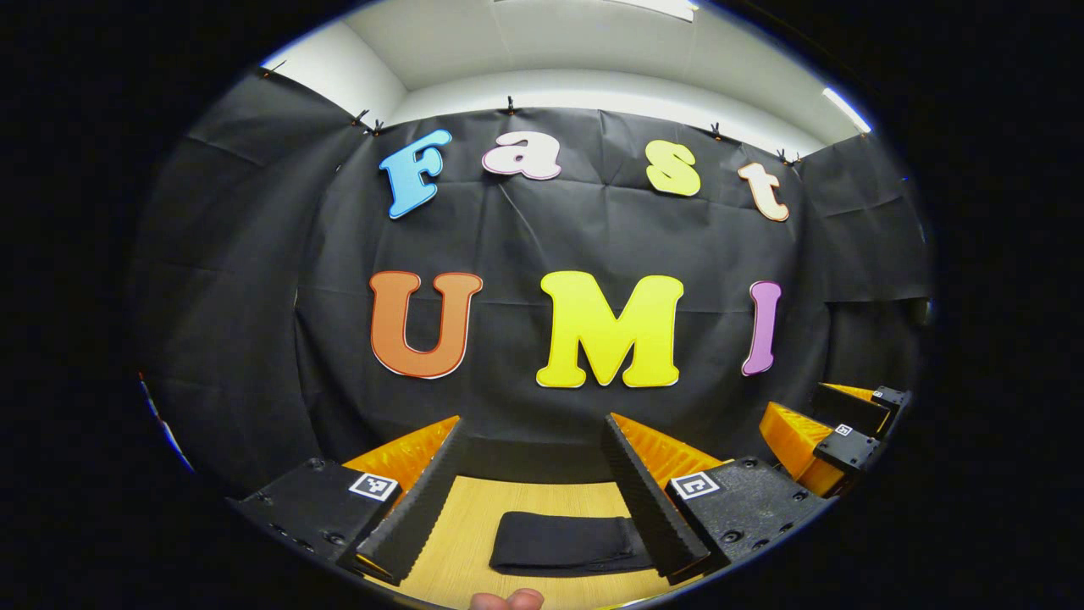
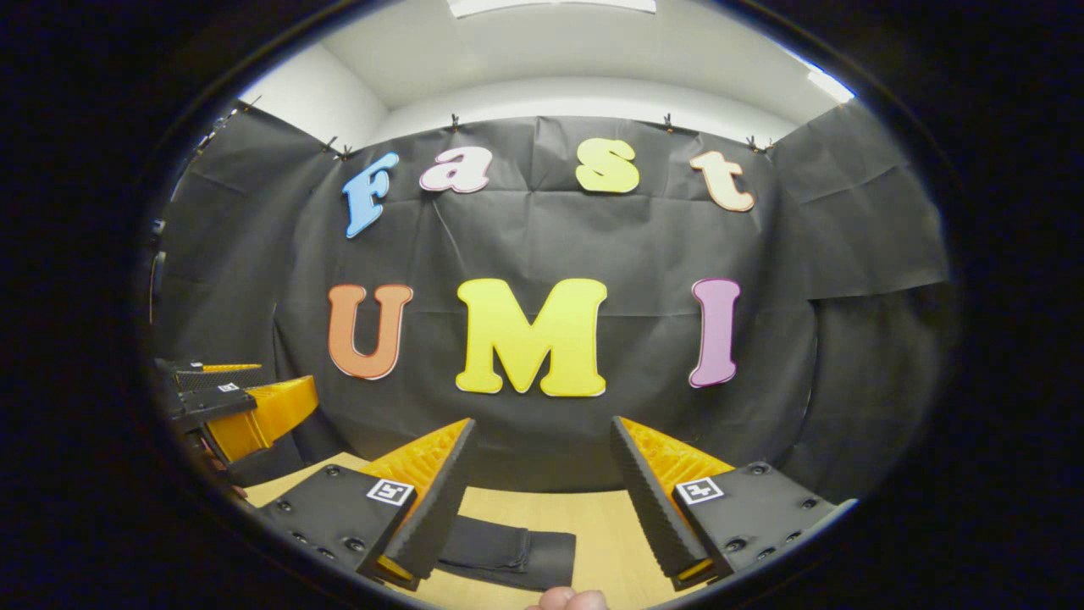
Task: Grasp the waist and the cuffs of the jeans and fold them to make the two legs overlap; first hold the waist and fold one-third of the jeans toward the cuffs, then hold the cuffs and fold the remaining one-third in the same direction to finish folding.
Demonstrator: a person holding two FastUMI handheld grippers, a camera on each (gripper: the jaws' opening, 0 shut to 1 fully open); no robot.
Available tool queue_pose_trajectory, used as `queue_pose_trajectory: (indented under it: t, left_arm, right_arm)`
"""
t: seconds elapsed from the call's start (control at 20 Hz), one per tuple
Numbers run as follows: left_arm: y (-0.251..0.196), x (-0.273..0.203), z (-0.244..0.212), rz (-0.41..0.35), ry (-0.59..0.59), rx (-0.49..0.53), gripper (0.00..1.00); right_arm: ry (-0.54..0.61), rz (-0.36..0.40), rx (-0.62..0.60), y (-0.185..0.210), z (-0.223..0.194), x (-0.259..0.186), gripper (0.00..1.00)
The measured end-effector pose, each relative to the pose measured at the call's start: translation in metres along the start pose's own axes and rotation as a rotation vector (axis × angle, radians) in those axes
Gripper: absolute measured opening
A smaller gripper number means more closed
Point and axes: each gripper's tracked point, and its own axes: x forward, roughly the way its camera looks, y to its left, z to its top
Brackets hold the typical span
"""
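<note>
Both hand-held grippers hang above the table with fingers spread apart, gripping nothing: left gripper (image 1: 533,496), right gripper (image 2: 542,500). Below them, the dark folded denim jeans (image 1: 563,542) lie flat on the pale wooden tabletop (image 1: 474,508). Farther back, black cloth walls in the booth.

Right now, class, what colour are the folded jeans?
Black folded jeans, clearest in the left gripper view.
</note>
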Motion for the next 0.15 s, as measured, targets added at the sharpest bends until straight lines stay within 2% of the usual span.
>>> queue_pose_trajectory:
  t: [0.15]
  left_arm:
    - [-0.0019,-0.0005,-0.0085,-0.009,0.014,-0.001,1.00]
  right_arm:
    - [0.005,-0.018,-0.002,-0.0050,0.0004,-0.0013,0.94]
